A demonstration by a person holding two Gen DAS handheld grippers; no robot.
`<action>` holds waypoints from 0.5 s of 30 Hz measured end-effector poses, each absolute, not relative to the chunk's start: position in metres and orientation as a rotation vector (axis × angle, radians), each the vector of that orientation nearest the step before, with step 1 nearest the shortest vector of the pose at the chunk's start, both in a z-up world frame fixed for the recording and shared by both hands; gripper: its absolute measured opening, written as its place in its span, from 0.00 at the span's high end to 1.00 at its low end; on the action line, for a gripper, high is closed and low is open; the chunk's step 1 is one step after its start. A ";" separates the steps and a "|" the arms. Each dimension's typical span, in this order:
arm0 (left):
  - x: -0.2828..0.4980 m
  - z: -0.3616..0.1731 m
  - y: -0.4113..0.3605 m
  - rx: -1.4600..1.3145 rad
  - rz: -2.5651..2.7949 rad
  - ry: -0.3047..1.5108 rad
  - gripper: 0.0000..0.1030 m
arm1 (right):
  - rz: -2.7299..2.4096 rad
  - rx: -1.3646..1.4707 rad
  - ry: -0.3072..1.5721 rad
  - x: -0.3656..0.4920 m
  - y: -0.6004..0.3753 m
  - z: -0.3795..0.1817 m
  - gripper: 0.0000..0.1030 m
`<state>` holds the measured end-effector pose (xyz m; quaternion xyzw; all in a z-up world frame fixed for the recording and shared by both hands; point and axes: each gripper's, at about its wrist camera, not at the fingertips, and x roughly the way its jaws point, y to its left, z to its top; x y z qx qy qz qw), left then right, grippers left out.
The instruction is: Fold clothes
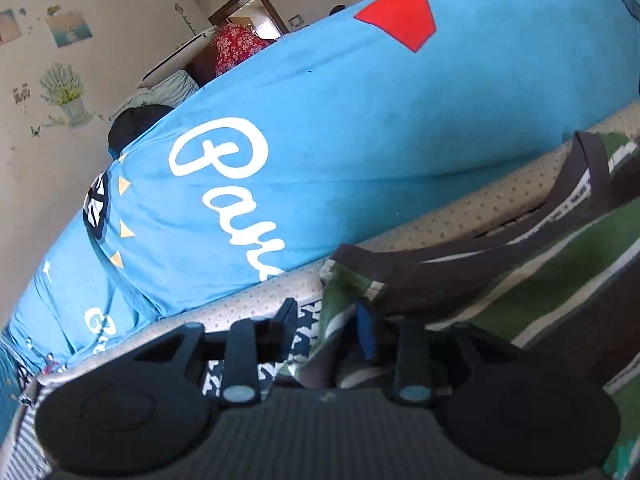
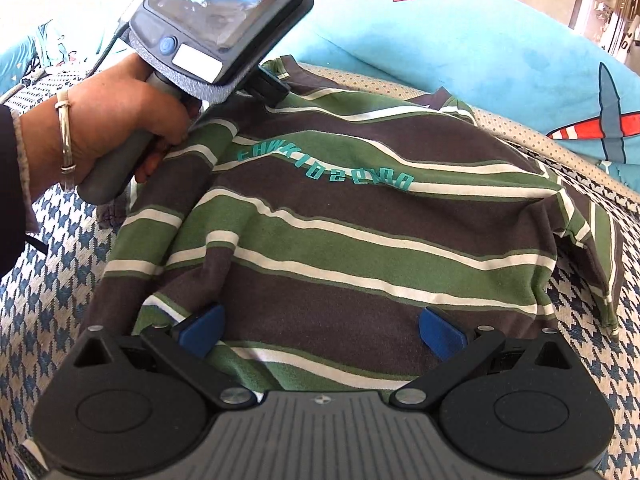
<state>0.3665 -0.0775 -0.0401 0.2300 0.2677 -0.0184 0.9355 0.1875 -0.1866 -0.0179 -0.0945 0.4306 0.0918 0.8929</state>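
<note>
Through the left wrist camera I saw the left tongs [image 1: 326,330] partly parted, with a bunched corner of the striped shirt [image 1: 532,292] lying between the fingers; I could not tell whether the pads pressed it, and I read the corner as loose. From there the rest of the shirt ran off to the right and away, toward the big blue cushion [image 1: 320,128] along the sofa's back edge. Through the right wrist camera, the right tongs [image 2: 320,330] stood wide open and empty, the blue pads resting on or just over the shirt's near hem, nothing clamped. The shirt [image 2: 360,216] lay spread on the houndstooth sofa seat [image 2: 60,280], directly ahead of these tongs, its long axis running from them toward the back edge, stripes crossing left to right. The person's left hand [image 2: 120,120] held its gripper at the shirt's far left corner, near the collar. I judged the right tongs nearer the hem, so the next fold would turn on closing there.
</note>
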 end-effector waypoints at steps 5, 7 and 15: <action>0.358 0.004 -0.051 0.225 -0.061 0.524 0.18 | 0.193 -0.198 0.894 0.189 -0.187 -0.018 0.00; 0.352 0.024 -0.041 0.145 -0.064 0.506 0.18 | 0.192 -0.200 0.894 0.189 -0.186 -0.018 0.00; 0.321 0.049 -0.002 0.054 -0.023 0.556 0.18 | 0.184 -0.200 0.902 0.191 -0.184 -0.018 0.00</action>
